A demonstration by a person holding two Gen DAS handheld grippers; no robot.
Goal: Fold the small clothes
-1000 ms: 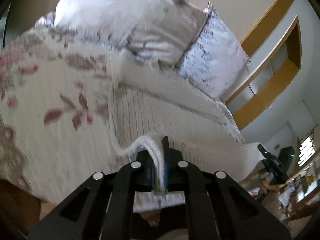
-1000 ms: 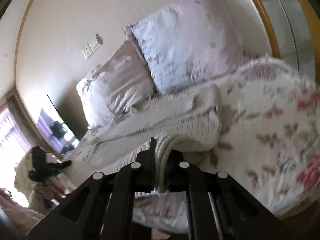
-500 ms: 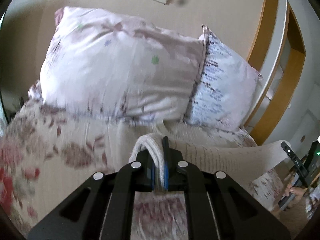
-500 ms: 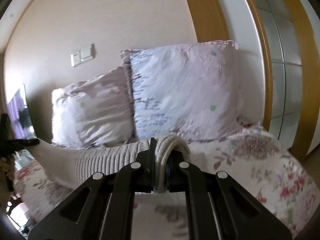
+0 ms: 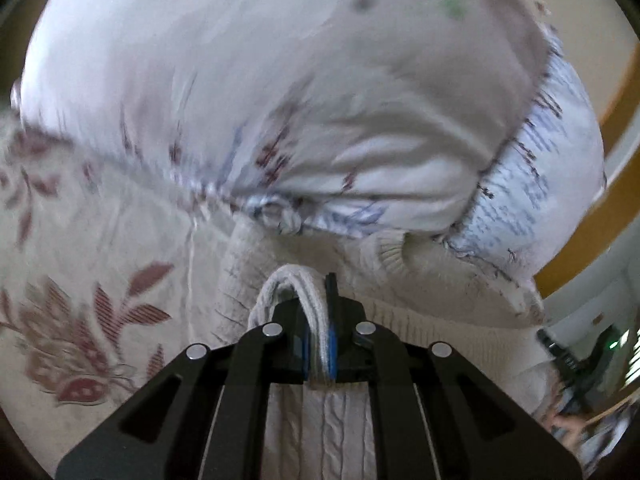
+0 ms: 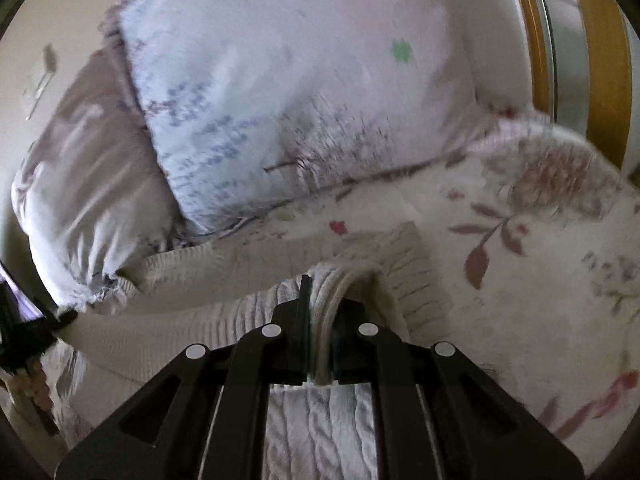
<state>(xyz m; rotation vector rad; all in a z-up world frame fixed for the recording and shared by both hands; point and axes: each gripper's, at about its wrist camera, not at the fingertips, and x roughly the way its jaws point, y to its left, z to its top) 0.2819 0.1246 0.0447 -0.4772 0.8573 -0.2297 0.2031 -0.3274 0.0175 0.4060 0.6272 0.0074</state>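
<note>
A cream cable-knit sweater (image 5: 432, 336) lies across a floral bedspread (image 5: 100, 264), close to the pillows. My left gripper (image 5: 318, 316) is shut on a folded edge of the sweater. My right gripper (image 6: 320, 316) is shut on another folded edge of the same sweater (image 6: 224, 320), which stretches to the left toward the other gripper (image 6: 24, 332). A ribbed cuff or hem (image 6: 416, 276) lies just past the right gripper. The right gripper shows small at the left wrist view's right edge (image 5: 560, 354).
Two pillows lean against the wall at the head of the bed: a pale pink one (image 5: 280, 92) and a blue-patterned one (image 6: 300, 92). A wooden frame (image 6: 600, 60) stands at the right. The floral bedspread (image 6: 540, 260) extends right.
Both grippers have carried the sweater edges forward and down toward the pillows. The pillows now fill both views and the sweater lies lower on the bed.
</note>
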